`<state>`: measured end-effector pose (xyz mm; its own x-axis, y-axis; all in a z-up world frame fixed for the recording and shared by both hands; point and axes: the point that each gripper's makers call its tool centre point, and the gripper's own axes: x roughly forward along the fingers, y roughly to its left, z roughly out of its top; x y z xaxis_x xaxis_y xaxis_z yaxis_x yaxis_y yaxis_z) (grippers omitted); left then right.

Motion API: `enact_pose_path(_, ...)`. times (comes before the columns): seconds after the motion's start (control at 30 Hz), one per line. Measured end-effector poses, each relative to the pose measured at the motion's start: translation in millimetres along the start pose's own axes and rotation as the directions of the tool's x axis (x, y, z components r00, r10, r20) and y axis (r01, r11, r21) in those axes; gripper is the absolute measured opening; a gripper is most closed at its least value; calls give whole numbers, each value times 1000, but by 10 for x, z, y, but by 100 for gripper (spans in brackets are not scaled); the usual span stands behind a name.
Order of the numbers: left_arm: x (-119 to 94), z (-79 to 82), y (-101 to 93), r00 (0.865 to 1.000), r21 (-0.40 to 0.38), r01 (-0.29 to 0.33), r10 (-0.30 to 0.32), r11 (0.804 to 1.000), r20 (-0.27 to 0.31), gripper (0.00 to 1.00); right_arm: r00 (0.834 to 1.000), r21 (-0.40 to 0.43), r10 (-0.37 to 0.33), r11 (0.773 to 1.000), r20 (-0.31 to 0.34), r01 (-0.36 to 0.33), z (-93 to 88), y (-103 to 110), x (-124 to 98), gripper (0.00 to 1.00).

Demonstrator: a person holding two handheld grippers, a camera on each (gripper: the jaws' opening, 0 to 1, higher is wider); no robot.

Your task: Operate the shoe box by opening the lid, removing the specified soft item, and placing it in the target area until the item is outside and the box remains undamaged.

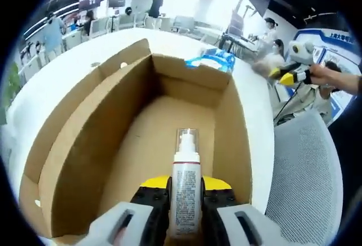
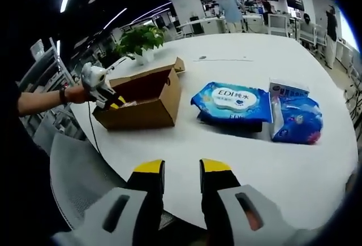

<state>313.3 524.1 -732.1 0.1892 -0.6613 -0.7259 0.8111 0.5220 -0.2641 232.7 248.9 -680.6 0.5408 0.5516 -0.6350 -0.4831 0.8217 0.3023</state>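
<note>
Left gripper view: left hand-held gripper [image 1: 185,192] clamps a spray bottle [image 1: 185,181] inside the open cardboard box [image 1: 85,161], walls close on both sides. Right gripper view: right hand-held gripper [image 2: 181,168] parted, empty, over bare white surface [image 2: 237,155]; wipes pack [image 2: 233,102] lies beside the box.

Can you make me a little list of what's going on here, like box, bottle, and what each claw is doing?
box: brown cardboard box, lid open, on the white table
bottle: white spray bottle, upright, over the open box
left claw: left claw shut on the spray bottle
right claw: right claw open, holding nothing, above the table edge
beside box: blue wipes pack and more blue packets
far end: potted plant
</note>
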Motion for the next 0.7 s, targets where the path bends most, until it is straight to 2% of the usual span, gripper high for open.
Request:
enact_pose_path(0.13, -104, 210, -39, 996, -33, 16, -13, 999, 85, 19, 1000, -29, 30, 999, -1, -30, 83, 67, 53, 23)
enact_pose_path(0.27, -186, 398, -120, 990, -21, 30, -27, 999, 135, 19, 998, -49, 59, 997, 7, -59, 189, 136, 91, 23)
enact_pose_path(0.43, -241, 591, -284, 984, 24, 54, -57, 998, 171, 19, 995, -87, 103, 991, 13, -102, 336, 252, 130, 24)
enact_pose_path(0.53, -259, 716, -445, 978, 71, 82, -94, 994, 187, 19, 991, -114, 129, 985, 16, -127, 410, 330, 138, 26)
enact_pose_path(0.7, -253, 829, -744, 972, 161, 130, -158, 978, 175, 19, 982, -163, 190, 969, 21, -184, 562, 517, 155, 26)
